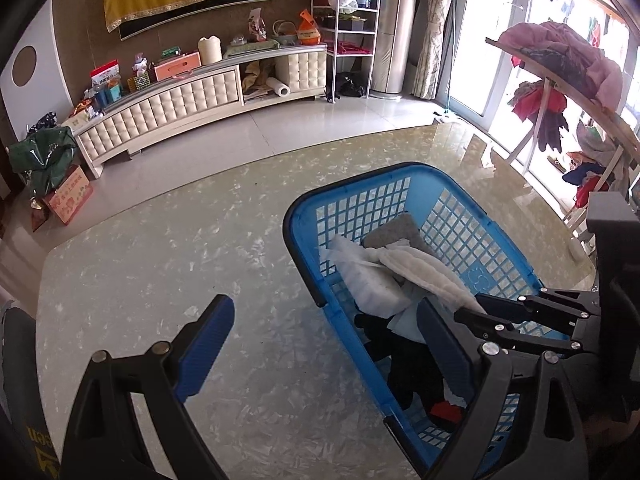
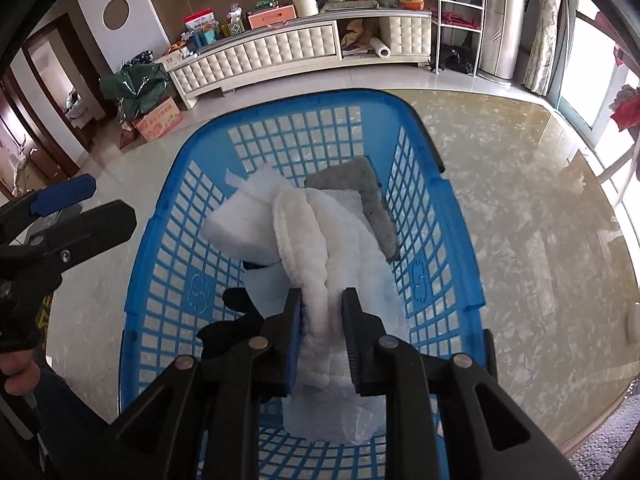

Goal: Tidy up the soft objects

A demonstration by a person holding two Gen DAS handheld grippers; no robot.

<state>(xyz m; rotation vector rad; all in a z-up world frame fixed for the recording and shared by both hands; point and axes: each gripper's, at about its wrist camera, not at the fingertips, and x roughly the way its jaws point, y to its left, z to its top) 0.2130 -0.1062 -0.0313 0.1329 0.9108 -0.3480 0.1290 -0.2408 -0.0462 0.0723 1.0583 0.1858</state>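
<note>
The right gripper (image 2: 322, 330) is pinching 1 fluffy white cloth (image 2: 320, 248) between its jaws, over 1 blue plastic grid basket (image 2: 168, 240). Past the jaws are lying 1 grey felt pad (image 2: 376, 204) & 1 white foam block (image 2: 240, 220). The left gripper (image 1: 324, 344) is hanging wide open w/ nothing inside, 1 jaw over the basket.

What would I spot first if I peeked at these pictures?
Most likely the bright blue basket on the marbled table, holding soft things. The right gripper pinches a fluffy white cloth over the basket, with a grey felt pad behind it. The left gripper is wide open and empty, straddling the basket's near-left rim.
</note>
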